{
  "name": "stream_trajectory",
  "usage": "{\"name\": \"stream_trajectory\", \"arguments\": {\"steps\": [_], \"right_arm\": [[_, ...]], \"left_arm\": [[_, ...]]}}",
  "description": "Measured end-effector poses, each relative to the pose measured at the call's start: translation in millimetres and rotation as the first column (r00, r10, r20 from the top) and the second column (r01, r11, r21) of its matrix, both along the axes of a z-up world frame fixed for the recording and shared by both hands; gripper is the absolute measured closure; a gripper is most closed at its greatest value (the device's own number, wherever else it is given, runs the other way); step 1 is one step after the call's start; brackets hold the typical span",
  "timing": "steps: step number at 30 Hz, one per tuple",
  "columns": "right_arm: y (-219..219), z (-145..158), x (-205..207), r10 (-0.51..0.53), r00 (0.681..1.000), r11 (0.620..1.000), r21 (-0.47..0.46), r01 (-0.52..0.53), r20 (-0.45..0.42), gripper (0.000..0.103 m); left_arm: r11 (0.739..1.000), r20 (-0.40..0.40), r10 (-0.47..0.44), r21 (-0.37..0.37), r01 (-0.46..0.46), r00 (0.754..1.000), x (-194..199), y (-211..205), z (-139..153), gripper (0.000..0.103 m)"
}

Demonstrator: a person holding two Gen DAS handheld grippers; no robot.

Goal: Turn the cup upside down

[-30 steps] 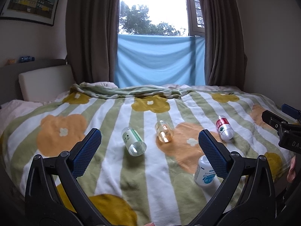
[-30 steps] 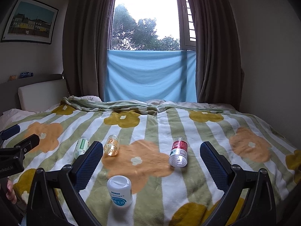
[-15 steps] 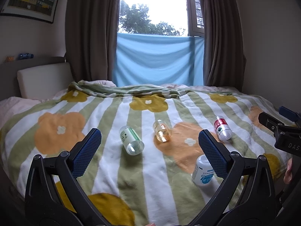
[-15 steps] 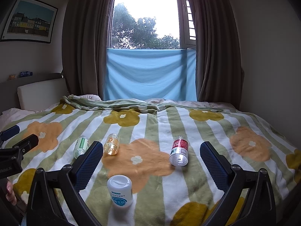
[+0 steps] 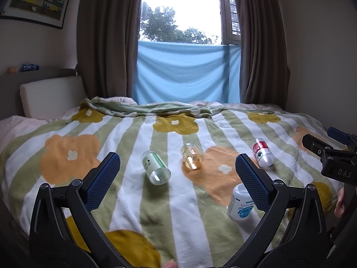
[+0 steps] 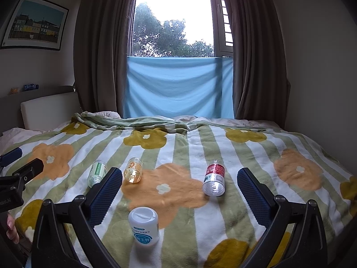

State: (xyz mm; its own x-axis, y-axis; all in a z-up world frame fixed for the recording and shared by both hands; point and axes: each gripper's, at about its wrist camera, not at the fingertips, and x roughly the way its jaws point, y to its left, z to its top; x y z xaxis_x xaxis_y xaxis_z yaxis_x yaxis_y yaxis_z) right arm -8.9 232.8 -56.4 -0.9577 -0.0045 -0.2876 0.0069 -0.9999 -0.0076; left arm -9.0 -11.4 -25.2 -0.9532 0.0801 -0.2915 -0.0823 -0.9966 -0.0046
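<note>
Four small cups rest on the flower-patterned blanket [image 5: 133, 201]. A clear green-labelled cup [image 5: 155, 167] [image 6: 97, 173], an orange-tinted cup [image 5: 191, 159] [image 6: 133, 170] and a red-labelled cup [image 5: 262, 155] [image 6: 214, 177] lie on their sides. The white blue-labelled cup [image 5: 241, 205] [image 6: 144, 225] stands on end with its print inverted. My left gripper [image 5: 176, 158] hangs open above the blanket, short of the green and orange cups. My right gripper [image 6: 178, 172] is open too, with the white cup just ahead between its fingers, untouched.
The bed fills both views, with a white headboard cushion [image 5: 49, 96] at the left and a wall at the right. Brown curtains and a blue cloth [image 6: 178, 87] hang at the window beyond. Each gripper shows at the edge of the other's view.
The left wrist view has drifted slightly, so the left gripper shifted a little. The cups lie as before and both grippers stay open.
</note>
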Motion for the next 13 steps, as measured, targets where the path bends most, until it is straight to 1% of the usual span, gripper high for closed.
{"name": "stream_trajectory", "arguments": {"steps": [3, 9, 13], "right_arm": [[-4, -4, 2, 0.006, 1.000, 1.000, -0.003, -0.006, -0.003, 0.000], [-9, -8, 0, 0.012, 1.000, 1.000, 0.003, -0.012, -0.004, 0.000], [-10, -9, 1, 0.012, 1.000, 1.000, 0.003, -0.012, -0.004, 0.000]], "left_arm": [[1.000, -0.016, 0.001, -0.001, -0.001, 1.000, 3, 0, 0, 0.000], [0.999, -0.081, 0.031, -0.021, -0.033, 0.996, 13, 2, 4, 0.000], [0.999, -0.087, 0.034, -0.037, -0.037, 0.996, 13, 4, 5, 0.000]]}}
